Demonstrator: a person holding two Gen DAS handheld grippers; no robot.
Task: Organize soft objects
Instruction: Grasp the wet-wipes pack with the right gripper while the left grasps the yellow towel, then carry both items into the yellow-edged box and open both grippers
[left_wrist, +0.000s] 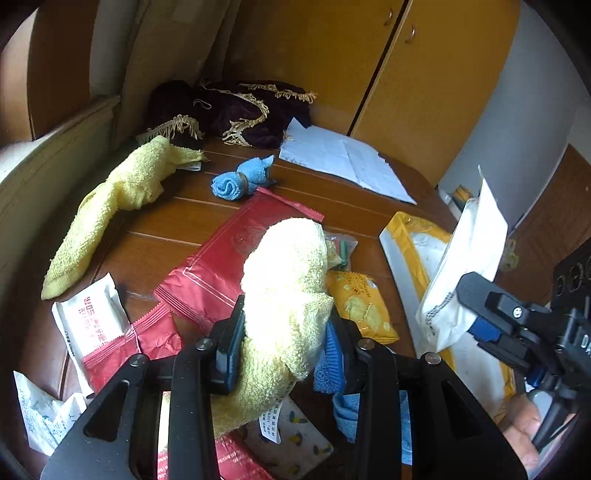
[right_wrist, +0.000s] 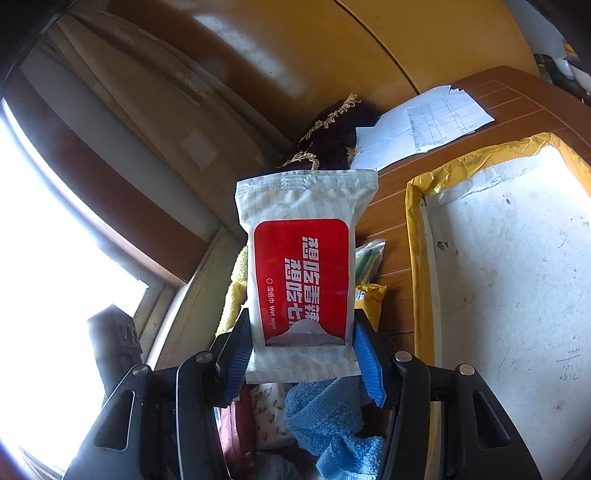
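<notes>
On the left of the brown wooden table lies a long pale-yellow terry towel, stretched out flat; just right of it sits a small rolled blue cloth. A large red foil packet lies in the middle. Above it the left gripper is clamped on a bunched pale-yellow terry towel, lifted off the tabletop. Further right the right gripper is closed around a white wet-wipe pack with a red label, held upright in the air. Beyond it a shallow white foam tray edged with yellow tape rests on the table; its visible floor is bare. A dark fringed velvet cloth and white papers lie at the far edge, before ochre cabinet doors.
</notes>
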